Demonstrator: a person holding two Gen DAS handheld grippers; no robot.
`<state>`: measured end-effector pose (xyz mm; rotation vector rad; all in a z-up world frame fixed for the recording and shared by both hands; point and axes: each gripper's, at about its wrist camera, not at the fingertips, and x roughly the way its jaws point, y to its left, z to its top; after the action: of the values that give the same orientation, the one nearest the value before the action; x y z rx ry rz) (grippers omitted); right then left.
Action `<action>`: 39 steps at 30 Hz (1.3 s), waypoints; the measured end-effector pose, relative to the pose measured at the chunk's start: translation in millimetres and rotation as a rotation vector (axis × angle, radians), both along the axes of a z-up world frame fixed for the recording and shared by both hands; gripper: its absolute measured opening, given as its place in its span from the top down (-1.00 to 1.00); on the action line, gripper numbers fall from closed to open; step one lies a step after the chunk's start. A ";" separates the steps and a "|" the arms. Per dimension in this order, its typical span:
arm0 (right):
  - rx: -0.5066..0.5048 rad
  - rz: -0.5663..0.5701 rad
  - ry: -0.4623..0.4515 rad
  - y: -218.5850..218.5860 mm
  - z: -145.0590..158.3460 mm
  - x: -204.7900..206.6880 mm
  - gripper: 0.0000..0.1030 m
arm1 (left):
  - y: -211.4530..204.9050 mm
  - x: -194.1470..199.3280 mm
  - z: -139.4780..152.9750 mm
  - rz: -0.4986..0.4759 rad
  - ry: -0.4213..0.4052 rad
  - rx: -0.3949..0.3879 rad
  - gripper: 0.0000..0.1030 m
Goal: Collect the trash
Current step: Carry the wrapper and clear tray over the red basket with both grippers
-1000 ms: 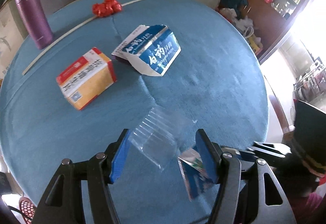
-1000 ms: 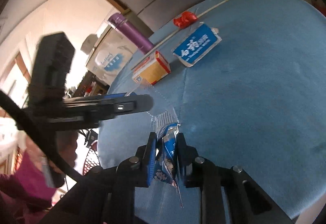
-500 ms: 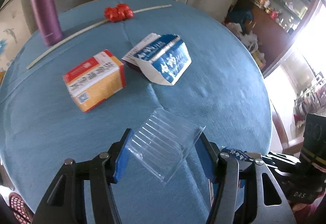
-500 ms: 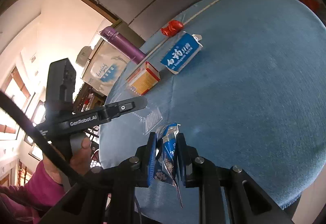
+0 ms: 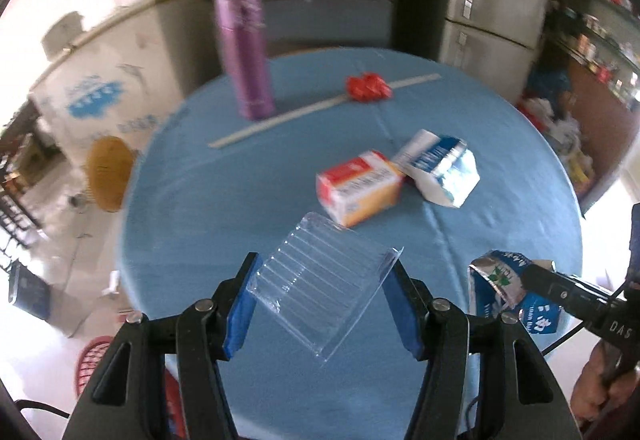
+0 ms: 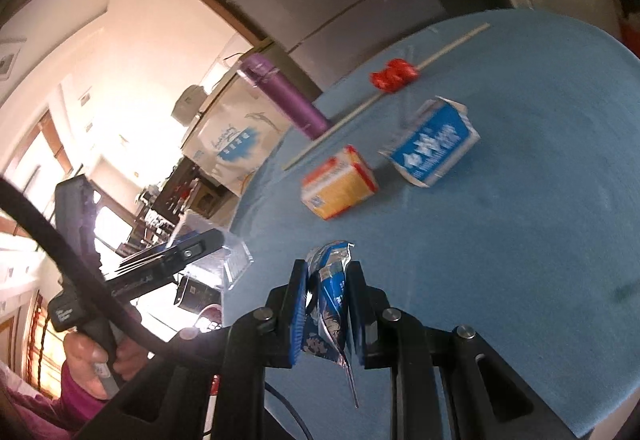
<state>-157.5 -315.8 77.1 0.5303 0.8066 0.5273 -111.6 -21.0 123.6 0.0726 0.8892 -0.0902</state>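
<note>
your left claw (image 5: 324,304) pinches a clear ribbed tray (image 5: 320,292) between its blue pads, one pad on each side edge; the tray sits tilted in the gap, its far corner poking out past the fingertips and up over the blue table (image 5: 240,199). your right claw (image 6: 326,304) is pressed tight on a crumpled blue wrapper (image 6: 330,296), which stands upright between the pads with its torn top sticking out ahead and a thin silver strip hanging below. in the left view that wrapper shows at the right, just beside your left claw. out on the table, well ahead of both claws, lie an orange box (image 5: 358,185) and, touching its far end, a flattened blue carton (image 5: 444,169). beyond them a red scrap (image 5: 366,87) sits on a long pale stick (image 5: 320,109), and a purple flask (image 5: 244,53) stands upright just behind the stick. your left hand (image 6: 94,356) grips the left claw's handle off the table edge.
</note>
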 end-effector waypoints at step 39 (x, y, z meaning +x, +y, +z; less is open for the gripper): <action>0.027 0.414 -0.251 221.6 119.2 14.9 0.59 | 178.1 -104.0 82.4 0.470 -0.238 0.205 -0.21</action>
<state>-142.7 -94.2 196.3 0.3116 0.6688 0.9674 -215.6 157.0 206.0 0.0620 0.6558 0.4404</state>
